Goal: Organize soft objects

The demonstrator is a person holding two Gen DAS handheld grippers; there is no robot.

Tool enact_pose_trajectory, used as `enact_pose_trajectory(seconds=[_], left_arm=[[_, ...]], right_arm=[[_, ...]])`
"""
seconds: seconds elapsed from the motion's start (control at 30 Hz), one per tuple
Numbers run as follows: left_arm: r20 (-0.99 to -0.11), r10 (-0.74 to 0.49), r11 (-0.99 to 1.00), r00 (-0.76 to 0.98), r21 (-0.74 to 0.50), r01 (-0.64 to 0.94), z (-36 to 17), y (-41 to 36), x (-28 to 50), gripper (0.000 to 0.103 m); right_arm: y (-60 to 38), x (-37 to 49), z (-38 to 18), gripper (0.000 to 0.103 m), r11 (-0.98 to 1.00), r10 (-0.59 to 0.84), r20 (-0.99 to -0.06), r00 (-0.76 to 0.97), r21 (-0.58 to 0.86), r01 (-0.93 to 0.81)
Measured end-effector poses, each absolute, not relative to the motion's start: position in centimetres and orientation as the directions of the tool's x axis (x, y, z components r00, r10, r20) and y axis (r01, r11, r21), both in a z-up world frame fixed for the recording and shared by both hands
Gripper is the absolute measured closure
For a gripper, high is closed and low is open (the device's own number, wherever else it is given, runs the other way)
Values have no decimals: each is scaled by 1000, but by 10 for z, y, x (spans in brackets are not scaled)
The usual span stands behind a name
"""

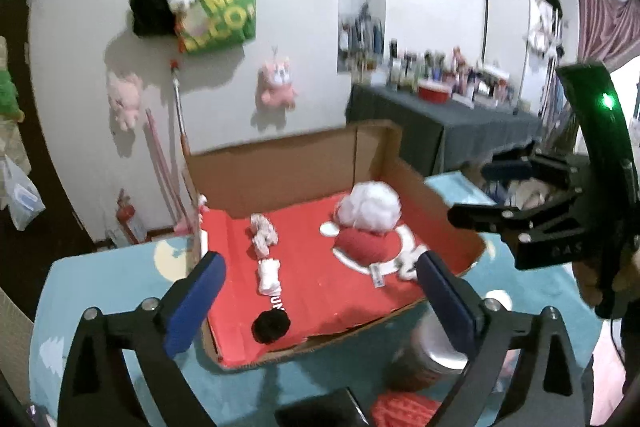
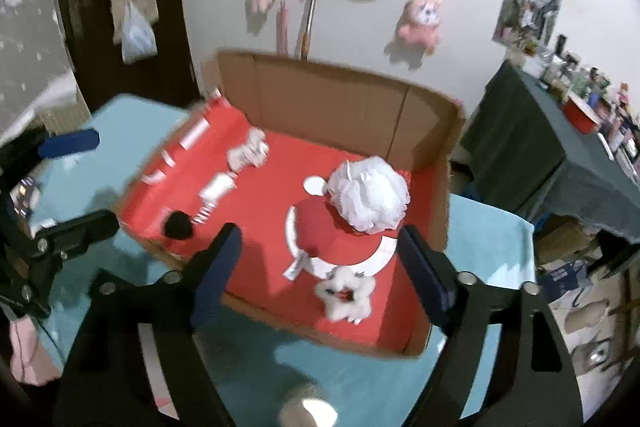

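Ahead of both claws: cardboard box on the blue-covered table.
Left gripper: spread wide, nothing between the fingers.
Right gripper: spread, empty.
Already boxed: white mesh pouf, white fluffy scrunchie, black pompom, rolled socks.
Left, as I judge: an orange knit piece below the left claw, outside the box.
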State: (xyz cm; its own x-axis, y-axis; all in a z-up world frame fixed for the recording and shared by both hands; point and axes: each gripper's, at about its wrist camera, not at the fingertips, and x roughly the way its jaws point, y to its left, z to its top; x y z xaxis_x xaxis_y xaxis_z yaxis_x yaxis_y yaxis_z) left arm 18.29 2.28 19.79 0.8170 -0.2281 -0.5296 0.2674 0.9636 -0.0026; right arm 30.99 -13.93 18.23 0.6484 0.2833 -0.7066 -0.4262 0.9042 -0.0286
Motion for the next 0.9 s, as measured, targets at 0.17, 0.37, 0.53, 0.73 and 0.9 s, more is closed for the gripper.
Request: enact_pose_trajectory(seconds=[0.17, 0.37, 0.53, 0.73, 0.9], left_arm=[[-453, -233, 966, 860, -9, 257, 210, 19, 131, 0], [-385, -222, 970, 896, 10, 244, 209, 12, 79, 0], [-343, -243, 967, 908, -9, 255, 206, 10, 44, 0], [-330, -265, 964, 906, -53, 262, 202, 11, 19, 0], [-315, -242, 970, 918, -46, 240, 185, 8, 2, 0]], right_arm=[[-152, 246, 209, 17, 914, 308, -618, 723, -17, -404], [-165, 171, 225, 11, 920, 317, -521, 793, -33, -390], [-168, 119, 220, 11, 928, 303, -459, 835, -56, -367], [-172, 75, 209, 10, 942, 270, -398, 877, -77, -326], [-175, 52, 199, 7, 950, 258, -372, 892, -72, -304]])
